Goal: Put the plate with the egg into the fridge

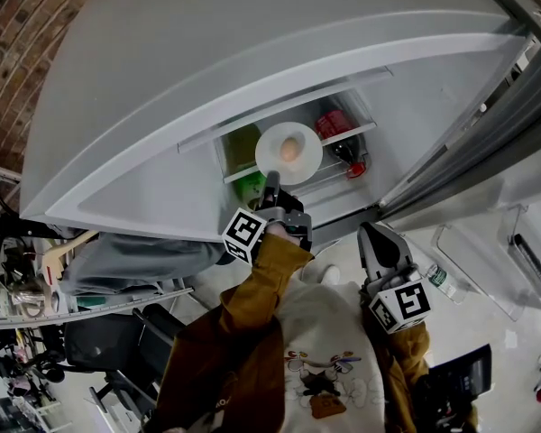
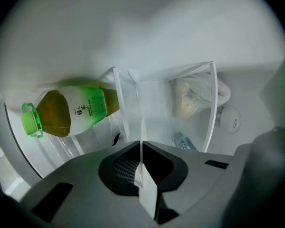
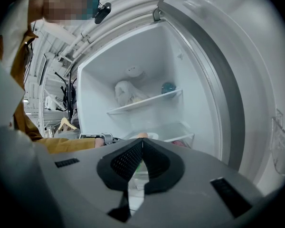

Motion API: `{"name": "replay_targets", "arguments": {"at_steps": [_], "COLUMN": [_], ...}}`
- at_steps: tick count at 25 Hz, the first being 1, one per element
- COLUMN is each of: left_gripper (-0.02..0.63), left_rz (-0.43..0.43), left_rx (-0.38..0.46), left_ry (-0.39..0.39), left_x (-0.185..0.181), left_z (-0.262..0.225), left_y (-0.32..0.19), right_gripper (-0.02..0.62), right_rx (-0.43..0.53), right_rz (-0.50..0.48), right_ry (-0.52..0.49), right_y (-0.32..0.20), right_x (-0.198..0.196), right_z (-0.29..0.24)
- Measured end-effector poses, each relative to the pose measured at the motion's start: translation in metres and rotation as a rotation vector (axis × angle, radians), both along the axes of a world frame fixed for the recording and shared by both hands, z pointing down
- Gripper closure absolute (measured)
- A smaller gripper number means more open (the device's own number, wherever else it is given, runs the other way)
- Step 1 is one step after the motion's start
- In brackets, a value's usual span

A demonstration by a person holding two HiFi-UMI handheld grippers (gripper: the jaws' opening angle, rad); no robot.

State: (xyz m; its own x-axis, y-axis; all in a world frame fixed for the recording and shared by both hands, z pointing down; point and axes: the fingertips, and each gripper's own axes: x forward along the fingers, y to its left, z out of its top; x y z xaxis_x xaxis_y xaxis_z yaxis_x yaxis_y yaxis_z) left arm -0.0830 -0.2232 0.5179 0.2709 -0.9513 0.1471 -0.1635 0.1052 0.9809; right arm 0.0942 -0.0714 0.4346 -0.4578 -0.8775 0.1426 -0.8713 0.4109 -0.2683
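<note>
A round white plate (image 1: 269,142) carrying a brown egg (image 1: 289,149) hangs level inside the open fridge (image 1: 252,52), over a glass shelf. My left gripper (image 1: 272,180) is shut on the plate's near rim. In the left gripper view the plate (image 2: 141,137) shows edge-on as a thin white line pinched between the jaws of the left gripper (image 2: 141,167). My right gripper (image 1: 376,242) is held back by the person's chest, shut and empty. From the right gripper (image 3: 142,144) view the plate (image 3: 149,136) and egg (image 3: 141,135) peek just over the closed jaws.
A green tea bottle (image 2: 71,113) lies on the shelf left of the plate, and a red-capped bottle (image 1: 341,133) lies to its right. Higher up, a glass shelf (image 3: 147,101) holds a white bag (image 3: 126,91). The open door's bin (image 1: 473,264) holds a water bottle (image 1: 442,280).
</note>
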Motion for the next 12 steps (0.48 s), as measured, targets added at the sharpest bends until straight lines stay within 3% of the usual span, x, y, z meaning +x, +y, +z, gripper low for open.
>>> {"name": "replay_targets", "arguments": {"at_steps": [12], "left_gripper": [0.588], "left_rz": [-0.037], "left_rx": [-0.003], "left_ry": [0.014], "left_x": [-0.002], "left_z": [0.005], "left_y": [0.0], "right_gripper": [0.592], "right_rx": [0.057], "right_rz": [-0.01], "right_ry": [0.024], "right_y": [-0.024], "right_x": [-0.015], "right_z": [-0.002]}}
